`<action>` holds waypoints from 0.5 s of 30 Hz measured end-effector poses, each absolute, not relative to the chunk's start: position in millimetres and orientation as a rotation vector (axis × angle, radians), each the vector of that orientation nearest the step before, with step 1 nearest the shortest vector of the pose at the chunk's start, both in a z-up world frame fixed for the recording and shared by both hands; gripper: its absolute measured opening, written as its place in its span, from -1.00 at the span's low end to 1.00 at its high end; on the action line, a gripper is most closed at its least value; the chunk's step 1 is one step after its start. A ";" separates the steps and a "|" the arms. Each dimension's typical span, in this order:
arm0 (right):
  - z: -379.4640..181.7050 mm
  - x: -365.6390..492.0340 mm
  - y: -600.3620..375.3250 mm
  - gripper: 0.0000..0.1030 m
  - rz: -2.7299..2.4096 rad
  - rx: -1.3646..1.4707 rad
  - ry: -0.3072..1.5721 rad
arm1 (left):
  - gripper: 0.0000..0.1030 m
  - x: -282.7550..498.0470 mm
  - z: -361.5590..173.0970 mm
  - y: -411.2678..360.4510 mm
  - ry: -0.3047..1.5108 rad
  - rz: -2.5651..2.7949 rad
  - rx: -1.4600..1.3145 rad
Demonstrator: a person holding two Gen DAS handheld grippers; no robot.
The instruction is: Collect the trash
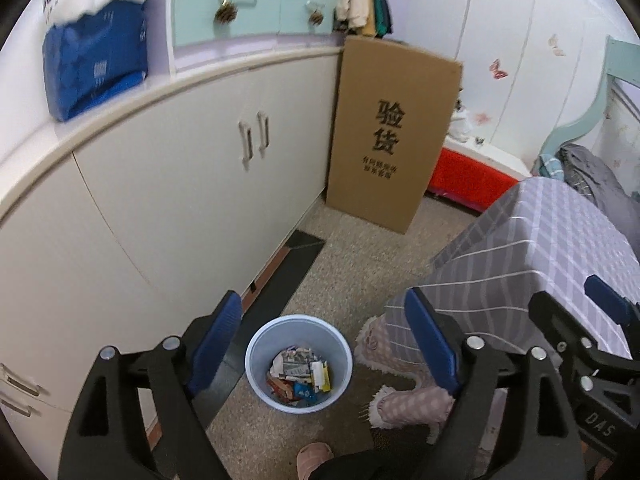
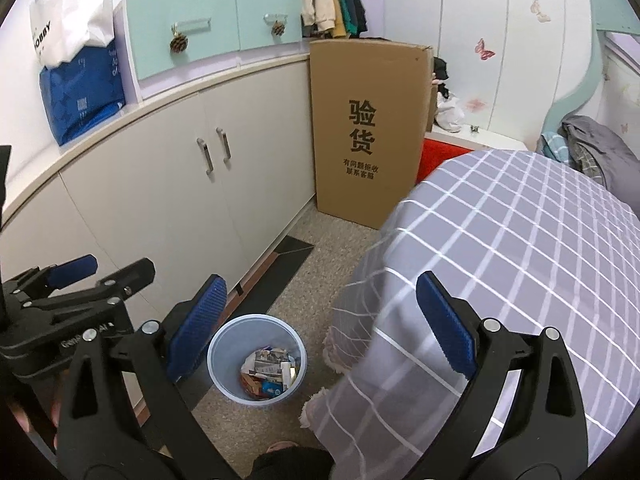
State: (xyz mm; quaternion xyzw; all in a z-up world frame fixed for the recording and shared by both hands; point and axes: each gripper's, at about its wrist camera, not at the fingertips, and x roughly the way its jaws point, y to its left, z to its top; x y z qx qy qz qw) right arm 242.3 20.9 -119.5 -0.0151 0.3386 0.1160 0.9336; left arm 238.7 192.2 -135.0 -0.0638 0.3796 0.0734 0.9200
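1. Trash point(image 1: 300, 376) lies inside the pale blue bin point(image 1: 256, 364) on the floor, between cupboard point(image 1: 180, 200) and bed point(image 2: 520, 260).
2. Left gripper point(image 1: 324, 344) and right gripper point(image 2: 320, 328): fingers apart, empty.
3. Lower squarely over the rim before gripping.

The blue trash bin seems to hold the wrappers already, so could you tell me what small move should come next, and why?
Probably lower the open, empty left gripper toward the rim of the blue trash bin to grasp it: the wrappers lie inside and no loose trash shows on the floor.
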 end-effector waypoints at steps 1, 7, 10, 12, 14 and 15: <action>-116.2 238.3 16.4 0.82 0.232 -0.025 0.689 | 0.60 233.7 -129.9 187.2 0.766 0.147 -0.121; -94.4 204.4 -17.0 0.84 0.201 0.009 0.646 | 0.65 200.1 -99.7 156.5 0.688 0.116 -0.083; -82.7 184.0 -35.8 0.84 0.186 0.015 0.624 | 0.66 181.2 -83.7 138.6 0.654 0.074 -0.087; -74.7 169.9 -47.1 0.84 0.171 0.013 0.604 | 0.69 167.0 -73.9 122.3 0.630 0.046 -0.071; -66.7 157.5 -57.3 0.85 0.162 0.014 0.590 | 0.70 155.7 -65.7 109.3 0.607 0.029 -0.048; -62.4 149.9 -63.6 0.85 0.153 0.017 0.583 | 0.70 147.9 -60.1 100.7 0.592 0.019 -0.032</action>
